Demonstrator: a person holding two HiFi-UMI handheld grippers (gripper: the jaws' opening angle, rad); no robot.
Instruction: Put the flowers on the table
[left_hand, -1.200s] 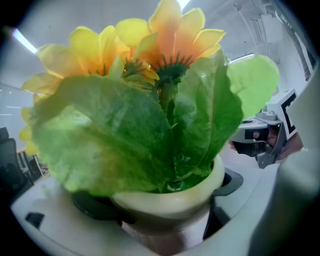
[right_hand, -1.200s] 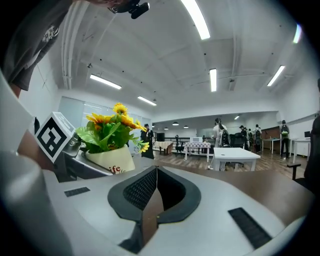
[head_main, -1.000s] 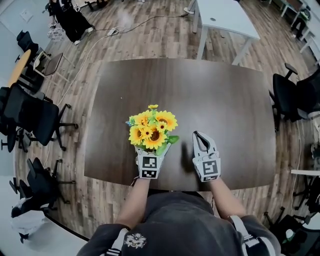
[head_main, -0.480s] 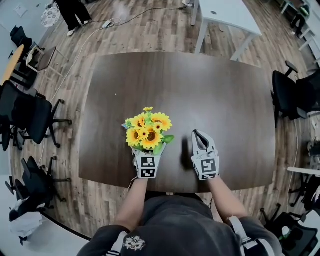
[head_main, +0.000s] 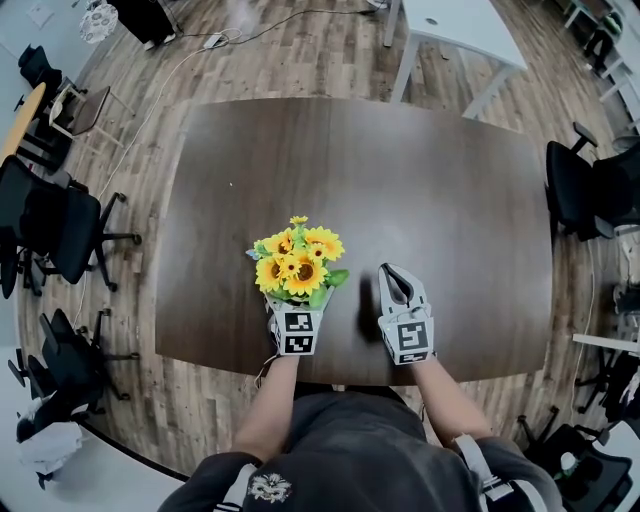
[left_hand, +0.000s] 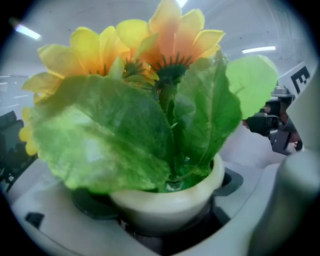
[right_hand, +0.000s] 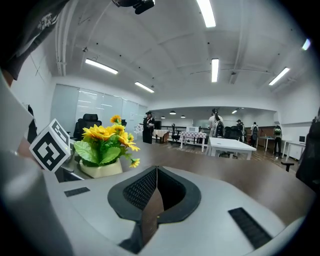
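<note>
A bunch of yellow sunflowers with green leaves stands in a small cream pot. My left gripper is shut on that pot over the near part of the dark brown table. In the left gripper view the leaves fill most of the picture. I cannot tell whether the pot touches the tabletop. My right gripper is shut and empty, a hand's width to the right of the flowers. Its own view shows the flowers and pot to its left, beside the left gripper's marker cube.
Black office chairs stand left of the table and another chair to the right. A white table stands beyond the far edge on the wooden floor. People stand far back in the room.
Both grippers keep nearly the same place over the table's near edge. The right gripper has drifted slightly left, and the head view has shifted a little.
</note>
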